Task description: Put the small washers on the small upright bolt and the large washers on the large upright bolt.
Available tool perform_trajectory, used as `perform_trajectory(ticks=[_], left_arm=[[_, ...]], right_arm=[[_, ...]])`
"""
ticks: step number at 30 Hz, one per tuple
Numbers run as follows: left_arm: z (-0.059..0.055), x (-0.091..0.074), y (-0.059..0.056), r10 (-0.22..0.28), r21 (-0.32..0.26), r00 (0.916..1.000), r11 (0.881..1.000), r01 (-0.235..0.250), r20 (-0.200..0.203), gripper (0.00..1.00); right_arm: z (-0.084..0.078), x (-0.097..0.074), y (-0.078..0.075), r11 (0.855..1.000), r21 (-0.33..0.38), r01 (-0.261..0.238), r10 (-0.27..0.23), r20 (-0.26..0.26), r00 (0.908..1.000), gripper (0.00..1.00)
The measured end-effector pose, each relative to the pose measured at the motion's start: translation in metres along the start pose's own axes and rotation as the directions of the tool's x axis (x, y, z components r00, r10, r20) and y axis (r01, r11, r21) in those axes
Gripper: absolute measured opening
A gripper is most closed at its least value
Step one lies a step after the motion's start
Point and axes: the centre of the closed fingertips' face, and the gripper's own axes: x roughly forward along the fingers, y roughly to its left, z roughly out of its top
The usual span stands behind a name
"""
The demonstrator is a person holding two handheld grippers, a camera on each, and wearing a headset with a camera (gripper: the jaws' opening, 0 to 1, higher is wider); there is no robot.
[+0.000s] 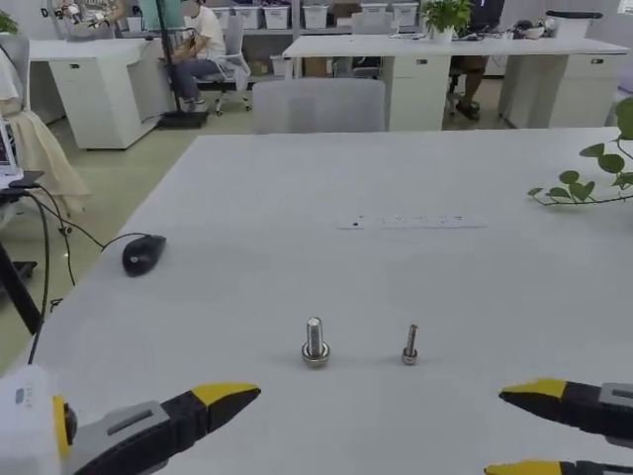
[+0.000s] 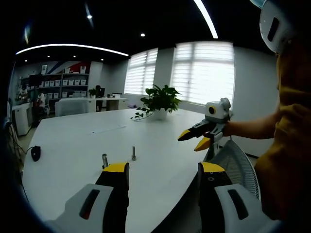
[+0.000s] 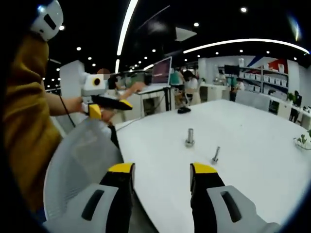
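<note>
large bolt (image 1: pixel 316 342) and small bolt (image 1: pixel 409 344) are standing upright by the table's (image 1: pixel 396 178) near edge, ready for loading. left gripper (image 2: pixel 164 168) and right gripper (image 3: pixel 162 168) are hovering agape, empty.

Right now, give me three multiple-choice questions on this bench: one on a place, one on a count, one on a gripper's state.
1. In the head view, where does the large bolt stand relative to the small bolt?
A. To its left
B. To its right
C. Stacked on it

2. How many bolts stand upright on the table?
A. One
B. Two
C. Four

3. How is the left gripper?
A. Open, holding nothing
B. Shut tight
C. Shut on the small bolt

Answers:
1. A: the thicker bolt is on the left, with bare table between the two.
2. B: just that pair stands there.
3. A: in the left gripper view its yellow-tipped jaws stand well apart with nothing between them.
</note>
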Motion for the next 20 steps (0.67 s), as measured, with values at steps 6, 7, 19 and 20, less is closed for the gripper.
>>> perform_trajectory(ticks=[6, 7, 19, 20], left_arm=[[0.006, -0.006, -0.001, 0.021, 0.007, 0.9997, 1.0, -0.021, 0.016, 0.57], [0.007, -0.008, -0.002, 0.023, 0.012, 0.9996, 1.0, -0.023, 0.018, 0.57], [0.008, -0.006, -0.005, 0.027, 0.027, 0.9996, 0.999, -0.027, 0.011, 0.57], [0.007, -0.004, -0.005, 0.025, 0.025, 0.9996, 0.999, -0.026, 0.01, 0.57]], right_arm=[[0.008, -0.02, -0.001, 0.998, 0.021, 0.067, -0.069, 0.067, 0.9954, 0.48], [0.007, -0.022, 0.0, 0.997, 0.022, 0.073, -0.075, 0.073, 0.9945, 0.48], [0.0, -0.015, 0.011, 0.998, 0.026, 0.058, -0.06, 0.079, 0.995, 0.49], [-0.001, -0.014, 0.013, 0.998, 0.023, 0.05, -0.052, 0.077, 0.9957, 0.49]])
